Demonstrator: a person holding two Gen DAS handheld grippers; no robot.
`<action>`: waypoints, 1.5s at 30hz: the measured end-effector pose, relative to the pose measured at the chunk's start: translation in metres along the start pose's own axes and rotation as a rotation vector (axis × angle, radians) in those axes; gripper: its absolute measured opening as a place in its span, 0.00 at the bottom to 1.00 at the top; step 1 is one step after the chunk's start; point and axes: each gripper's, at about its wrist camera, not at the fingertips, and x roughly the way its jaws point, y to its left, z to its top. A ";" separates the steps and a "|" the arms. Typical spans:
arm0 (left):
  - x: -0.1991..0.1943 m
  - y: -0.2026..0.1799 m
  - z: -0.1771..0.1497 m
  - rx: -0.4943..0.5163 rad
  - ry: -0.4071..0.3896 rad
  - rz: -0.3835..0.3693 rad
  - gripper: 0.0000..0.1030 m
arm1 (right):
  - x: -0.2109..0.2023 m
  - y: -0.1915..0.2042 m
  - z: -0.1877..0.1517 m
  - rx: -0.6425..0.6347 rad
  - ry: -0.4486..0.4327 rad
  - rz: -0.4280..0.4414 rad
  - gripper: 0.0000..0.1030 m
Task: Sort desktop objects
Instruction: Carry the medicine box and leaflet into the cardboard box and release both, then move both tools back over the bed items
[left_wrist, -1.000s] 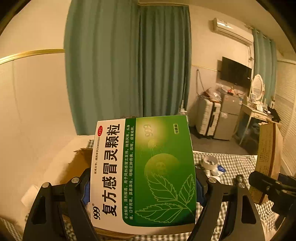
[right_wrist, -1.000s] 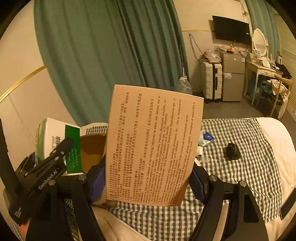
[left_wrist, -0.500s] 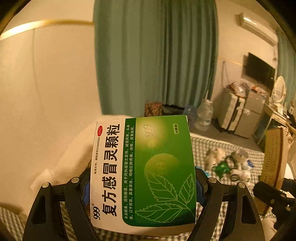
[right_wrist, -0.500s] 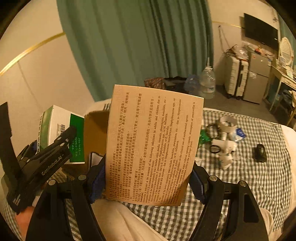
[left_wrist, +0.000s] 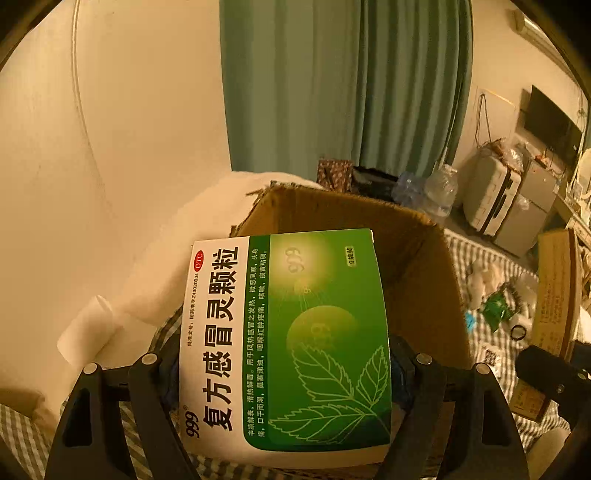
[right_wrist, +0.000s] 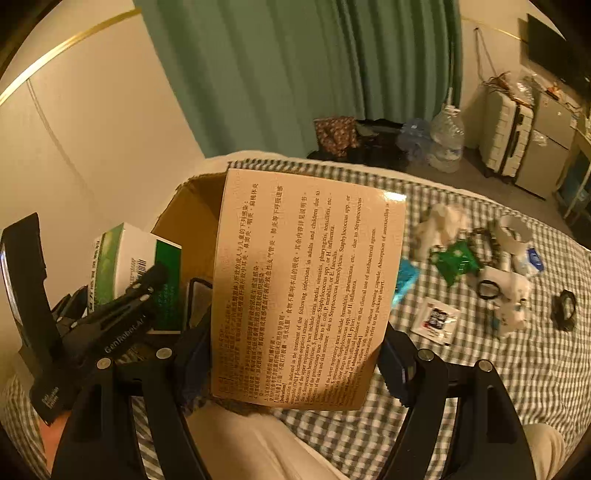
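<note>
Now both grippers have swung over the cardboard box (left_wrist: 424, 266): left gripper (left_wrist: 284, 373) fingers clamped on the green medicine carton (left_wrist: 288, 332), right gripper (right_wrist: 295, 354) fingers on the tan carton (right_wrist: 303, 288), ready for release.

Glossy green carton (left_wrist: 284, 339), rough cardboard box (left_wrist: 417, 258)

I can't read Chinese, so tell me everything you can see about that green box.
The green box is a glossy cardboard carton, white along one side with large black Chinese characters, "999" and a red OTC mark, green elsewhere with pale leaf outlines. It looks closed and undamaged, clamped in the left gripper in front of an open cardboard box.
</note>
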 end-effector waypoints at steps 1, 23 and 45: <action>0.001 0.001 -0.001 0.004 0.001 0.005 0.82 | 0.005 0.005 0.001 -0.009 0.008 0.006 0.74; -0.016 0.037 0.010 -0.073 -0.025 0.043 0.97 | 0.029 0.054 0.007 -0.065 0.045 0.044 0.80; -0.072 -0.152 -0.011 0.176 -0.046 -0.222 0.97 | -0.098 -0.129 -0.018 0.146 -0.171 -0.203 0.80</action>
